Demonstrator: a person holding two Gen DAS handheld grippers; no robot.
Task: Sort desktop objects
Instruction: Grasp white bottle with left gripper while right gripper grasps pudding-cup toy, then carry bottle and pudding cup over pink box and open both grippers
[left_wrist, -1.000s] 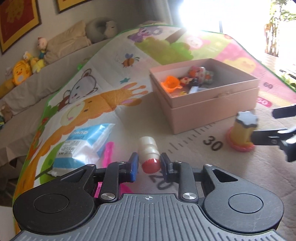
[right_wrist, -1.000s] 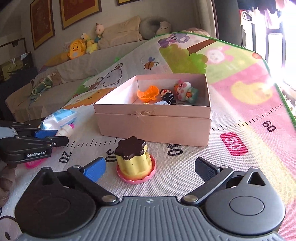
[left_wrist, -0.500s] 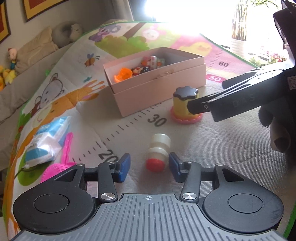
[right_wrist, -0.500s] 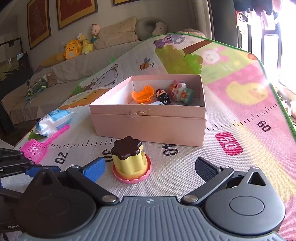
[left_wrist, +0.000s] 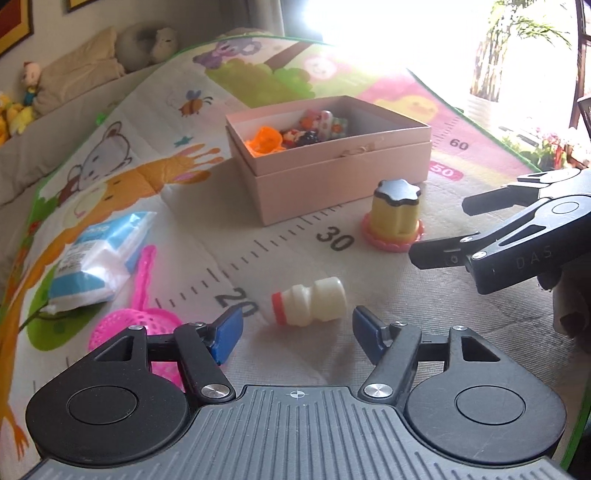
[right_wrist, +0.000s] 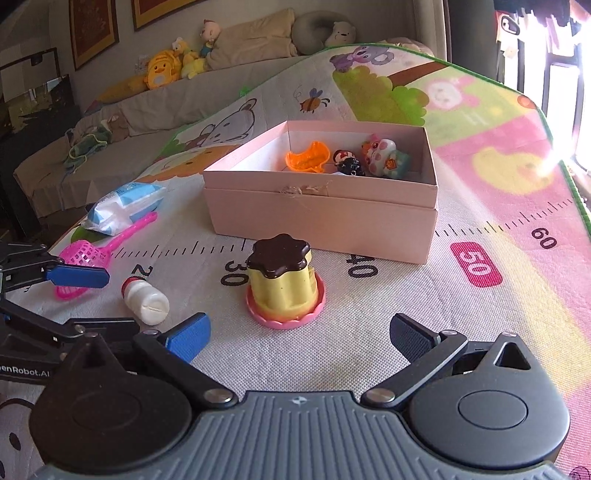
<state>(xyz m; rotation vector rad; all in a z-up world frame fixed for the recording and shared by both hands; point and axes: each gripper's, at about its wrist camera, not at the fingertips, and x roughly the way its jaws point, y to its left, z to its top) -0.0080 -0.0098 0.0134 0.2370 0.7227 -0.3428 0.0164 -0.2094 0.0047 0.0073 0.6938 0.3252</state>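
Left wrist view: small white bottle (left_wrist: 308, 301) lies on its side on play mat (left_wrist: 369, 332), loose between opening left tongs (left_wrist: 297, 334). Pink box (right_wrist: 321, 210) at 12 o'clock holds orange mould (right_wrist: 308, 157) and figurines (right_wrist: 384, 157). Right tongs (right_wrist: 299, 332) spread wide, empty.

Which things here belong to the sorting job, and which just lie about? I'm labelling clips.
Job: small white bottle, pudding toy, pink scoop, tissue pack, pink box.
Lying about: plush toys, pillow, framed pictures.
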